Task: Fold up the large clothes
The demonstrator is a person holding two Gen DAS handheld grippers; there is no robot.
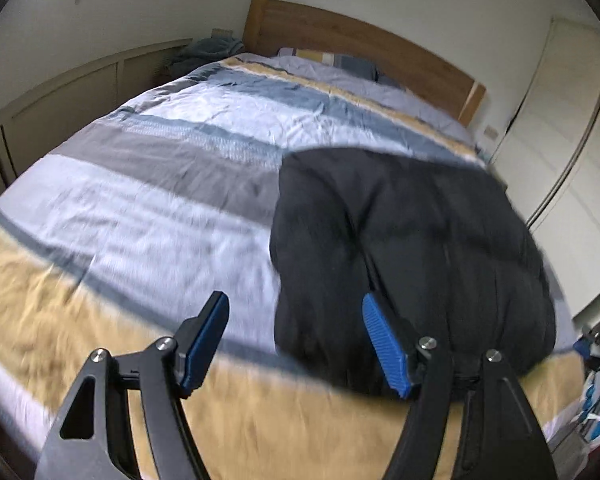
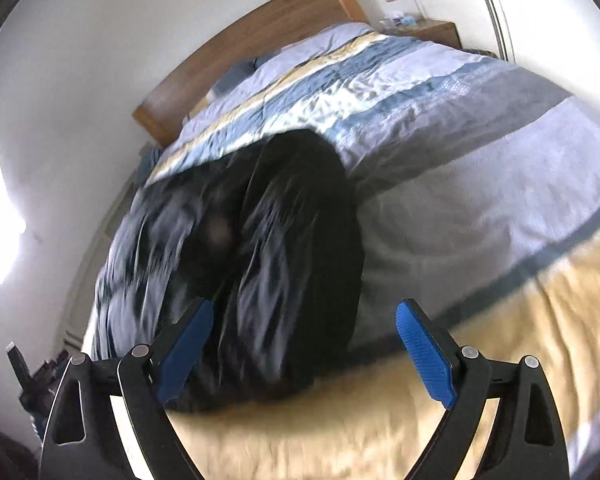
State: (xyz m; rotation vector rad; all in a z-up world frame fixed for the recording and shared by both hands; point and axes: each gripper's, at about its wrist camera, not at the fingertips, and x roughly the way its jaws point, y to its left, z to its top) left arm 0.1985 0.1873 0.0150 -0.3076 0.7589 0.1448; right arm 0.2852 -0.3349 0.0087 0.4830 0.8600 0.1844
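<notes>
Right now both my sets of fingers hang over the foot end of the bed, spread apart and pinching nothing. My left fingers stand wide over the tan band of the striped duvet, with the right-hand pad just in front of the black garment's near edge; whether it touches the cloth I cannot tell. My right fingers gape widely too, the garment's near end showing between and behind them. The garment lies bunched in a long dark heap at the foot end of the bed, beside one side edge, reaching toward the wooden headboard. Both views are blurred.
</notes>
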